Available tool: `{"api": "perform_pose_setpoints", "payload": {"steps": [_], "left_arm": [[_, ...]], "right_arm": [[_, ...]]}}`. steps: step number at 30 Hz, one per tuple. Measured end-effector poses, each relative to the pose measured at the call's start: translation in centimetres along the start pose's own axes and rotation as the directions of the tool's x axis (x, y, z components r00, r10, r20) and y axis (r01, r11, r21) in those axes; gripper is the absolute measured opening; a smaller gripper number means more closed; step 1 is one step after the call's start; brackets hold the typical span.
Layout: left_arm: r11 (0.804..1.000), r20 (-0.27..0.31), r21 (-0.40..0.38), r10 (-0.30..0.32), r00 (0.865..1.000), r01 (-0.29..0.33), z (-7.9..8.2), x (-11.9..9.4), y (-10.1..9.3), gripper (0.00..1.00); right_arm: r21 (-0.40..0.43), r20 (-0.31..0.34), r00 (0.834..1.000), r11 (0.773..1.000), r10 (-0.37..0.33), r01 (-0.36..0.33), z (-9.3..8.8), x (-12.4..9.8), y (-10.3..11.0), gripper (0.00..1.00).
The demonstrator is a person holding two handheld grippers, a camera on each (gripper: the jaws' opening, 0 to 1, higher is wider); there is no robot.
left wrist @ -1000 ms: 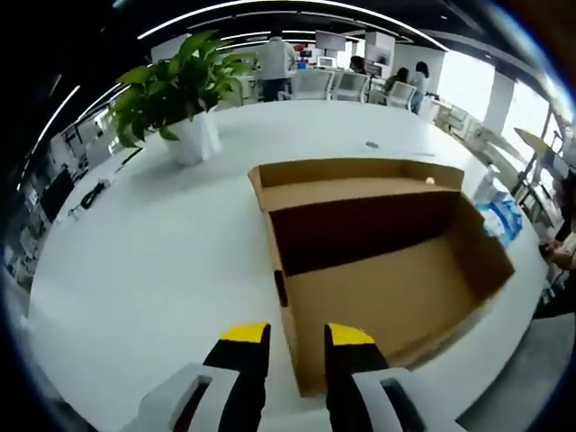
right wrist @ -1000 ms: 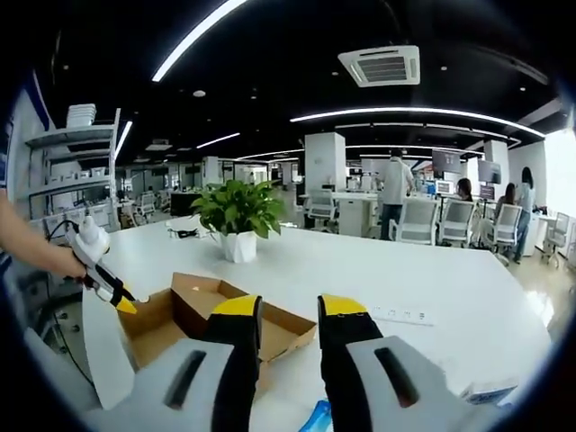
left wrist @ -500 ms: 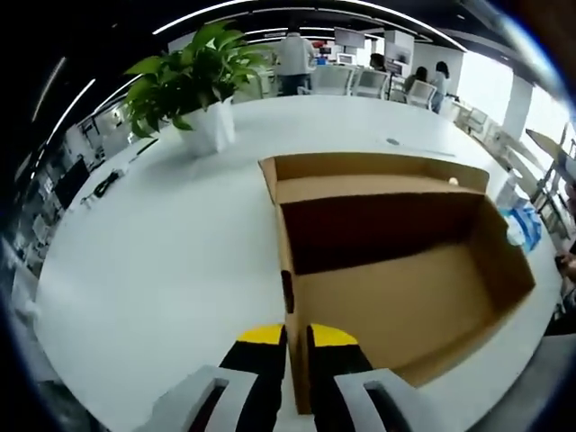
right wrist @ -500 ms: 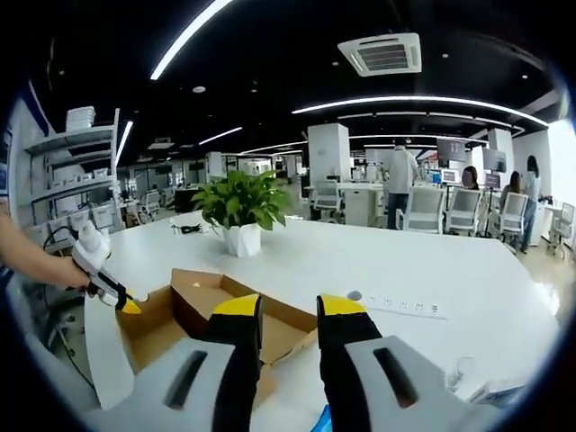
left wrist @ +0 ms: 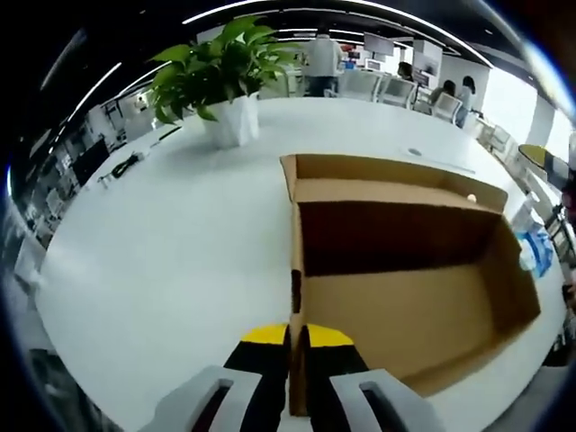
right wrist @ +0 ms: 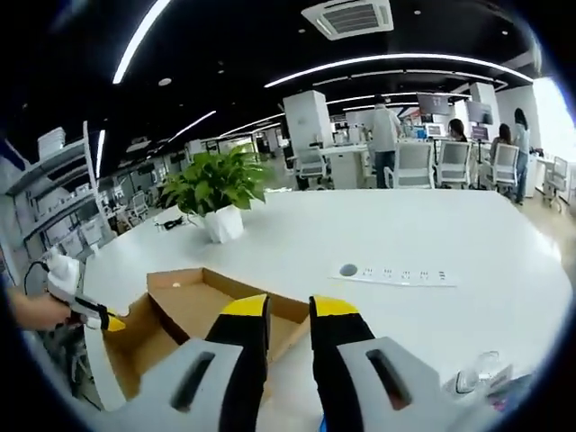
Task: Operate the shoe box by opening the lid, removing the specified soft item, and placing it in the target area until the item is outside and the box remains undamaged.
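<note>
Shoe box (left wrist: pixel 396 279) lies open on the white table (left wrist: pixel 162 252); since a second ago the left gripper (left wrist: pixel 288 335) has clamped onto its near wall, steadying it. Right gripper (right wrist: pixel 289 308), jaws slightly apart, hovers empty. Potted plant (left wrist: pixel 225 81) behind; open-plan office beyond.

a potted plant (left wrist: pixel 227 67) stands far left on the white table (left wrist: pixel 162 243); a power strip (right wrist: pixel 396 274) lies right; office chairs (right wrist: pixel 416 164) stand beyond.
</note>
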State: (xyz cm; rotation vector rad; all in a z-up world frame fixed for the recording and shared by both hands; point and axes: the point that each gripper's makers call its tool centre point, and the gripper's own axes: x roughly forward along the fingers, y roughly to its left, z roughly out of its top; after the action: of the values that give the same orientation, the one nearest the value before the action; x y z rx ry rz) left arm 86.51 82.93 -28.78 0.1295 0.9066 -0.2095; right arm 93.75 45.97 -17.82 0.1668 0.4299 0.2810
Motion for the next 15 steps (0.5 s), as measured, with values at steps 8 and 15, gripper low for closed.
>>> {"api": "perform_pose_setpoints", "payload": {"steps": [8, 15], "left_arm": [[1.000, 0.004, -0.020, 0.003, 1.000, -0.003, 0.2, 0.2, -0.2, 0.04], [0.999, 0.015, -0.035, -0.006, 1.000, 0.007, 0.2, 0.3, -0.3, 0.04]], "right_arm": [[0.055, -0.083, 0.996, 0.998, -0.016, 0.020, -1.3, 3.3, -0.3, 0.17], [0.093, -0.149, 0.989, 0.995, -0.015, 0.029, -2.7, 5.1, -1.1, 0.20]]}}
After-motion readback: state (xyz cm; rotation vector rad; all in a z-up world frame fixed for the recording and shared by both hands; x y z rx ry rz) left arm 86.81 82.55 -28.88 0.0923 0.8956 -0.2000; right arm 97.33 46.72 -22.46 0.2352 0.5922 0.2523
